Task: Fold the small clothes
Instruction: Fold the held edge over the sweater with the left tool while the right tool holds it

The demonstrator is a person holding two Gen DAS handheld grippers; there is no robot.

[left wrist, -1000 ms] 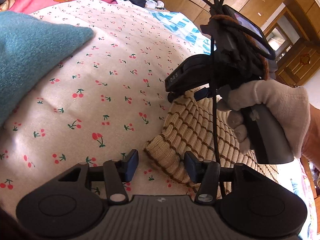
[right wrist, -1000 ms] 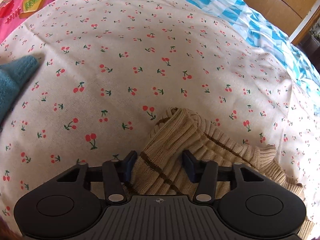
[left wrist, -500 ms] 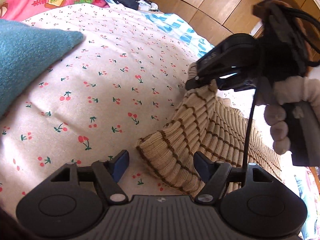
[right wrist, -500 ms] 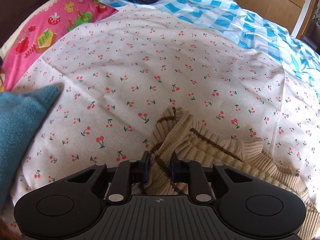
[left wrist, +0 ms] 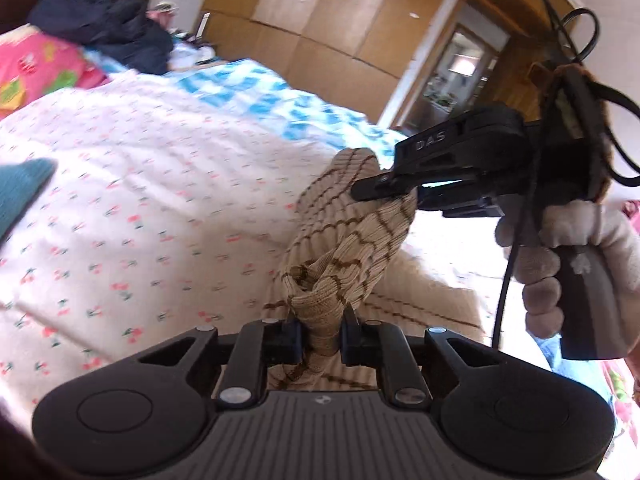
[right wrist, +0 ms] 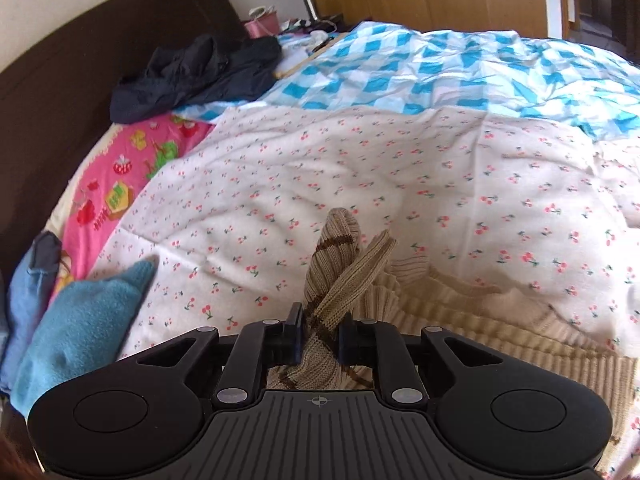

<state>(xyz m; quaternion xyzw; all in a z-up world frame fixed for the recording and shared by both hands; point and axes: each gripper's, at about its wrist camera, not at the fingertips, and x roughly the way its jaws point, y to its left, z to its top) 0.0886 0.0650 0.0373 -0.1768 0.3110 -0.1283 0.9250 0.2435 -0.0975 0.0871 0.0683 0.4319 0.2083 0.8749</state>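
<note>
A: Where's your sweater (left wrist: 352,232)?
B: Lifted off the bed (right wrist: 400,184), pinched in both your left claw (left wrist: 320,338) and right claw (right wrist: 319,336).
A: Handling?
B: Likely soft, light, droopy; keep gripping edges.

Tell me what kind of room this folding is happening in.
Most likely a bedroom. The work goes on atop a bed spread with a cherry-print sheet and a blue checked quilt, against a dark headboard; wooden wardrobe doors line the far wall. Each tool grips a beige striped sweater.
</note>
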